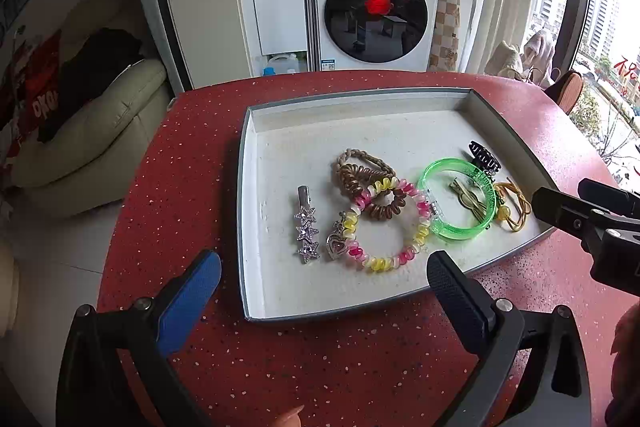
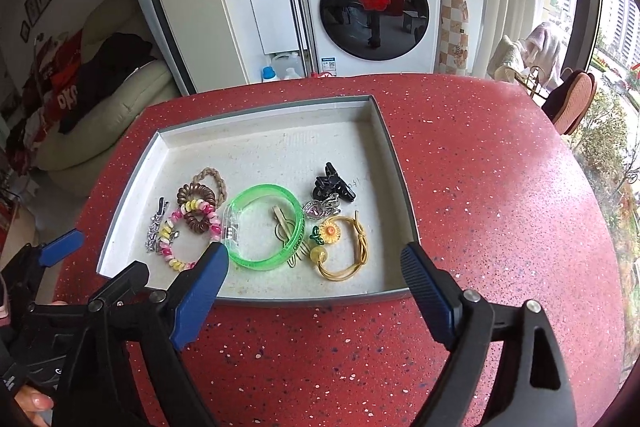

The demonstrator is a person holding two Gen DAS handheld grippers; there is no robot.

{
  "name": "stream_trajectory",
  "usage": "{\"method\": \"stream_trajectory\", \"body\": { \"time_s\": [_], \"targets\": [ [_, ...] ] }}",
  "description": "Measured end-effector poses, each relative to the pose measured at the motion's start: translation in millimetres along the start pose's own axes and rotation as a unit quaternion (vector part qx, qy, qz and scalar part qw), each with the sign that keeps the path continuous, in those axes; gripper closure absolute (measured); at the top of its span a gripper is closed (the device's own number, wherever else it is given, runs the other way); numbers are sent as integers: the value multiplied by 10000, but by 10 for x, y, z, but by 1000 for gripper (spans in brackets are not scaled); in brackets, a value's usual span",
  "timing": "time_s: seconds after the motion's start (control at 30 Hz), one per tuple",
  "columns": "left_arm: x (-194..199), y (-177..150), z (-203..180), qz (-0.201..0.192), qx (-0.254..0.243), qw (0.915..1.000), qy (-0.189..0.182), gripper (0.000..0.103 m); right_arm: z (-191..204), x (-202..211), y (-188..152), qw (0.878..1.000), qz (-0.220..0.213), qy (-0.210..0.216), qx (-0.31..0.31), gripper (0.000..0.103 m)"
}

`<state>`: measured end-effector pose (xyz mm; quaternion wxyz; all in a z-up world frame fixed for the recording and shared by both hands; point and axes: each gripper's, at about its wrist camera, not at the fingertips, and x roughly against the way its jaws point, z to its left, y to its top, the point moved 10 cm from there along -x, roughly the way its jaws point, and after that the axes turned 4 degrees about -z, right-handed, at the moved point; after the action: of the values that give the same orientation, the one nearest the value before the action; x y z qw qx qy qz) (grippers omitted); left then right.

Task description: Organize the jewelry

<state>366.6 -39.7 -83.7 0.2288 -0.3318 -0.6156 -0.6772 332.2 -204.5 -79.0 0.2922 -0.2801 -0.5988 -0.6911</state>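
Showing sunflower tie (image 2: pixel 330 233) only in right view | both hand-held grippers (image 1: pixel 324 273) (image 2: pixel 314 267) spread wide, empty

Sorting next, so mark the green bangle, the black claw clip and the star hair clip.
green bangle (image 2: pixel 294 227): right wrist view, right side of its band.
black claw clip (image 2: pixel 332 183): right wrist view, its body.
star hair clip (image 1: pixel 307 230): left wrist view, middle star.
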Motion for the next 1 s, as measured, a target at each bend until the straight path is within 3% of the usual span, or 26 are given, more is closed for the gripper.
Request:
{"method": "stream_trajectory", "body": {
  "time_s": [0.23, 0.6, 1.0],
  "targets": [
    [77, -40, 55, -71, 53, 9999, 75, 0, 5, 64, -16, 9997, -208, -97, 33, 12],
    [431, -169, 95, -647, 273, 9969, 348, 0, 86, 293, -201, 9986, -523, 69, 37, 11],
    [620, -374, 116, -854, 449, 9939, 540, 0, 116, 557, -318, 9933, -1059, -285, 360, 11]
  ]
}}
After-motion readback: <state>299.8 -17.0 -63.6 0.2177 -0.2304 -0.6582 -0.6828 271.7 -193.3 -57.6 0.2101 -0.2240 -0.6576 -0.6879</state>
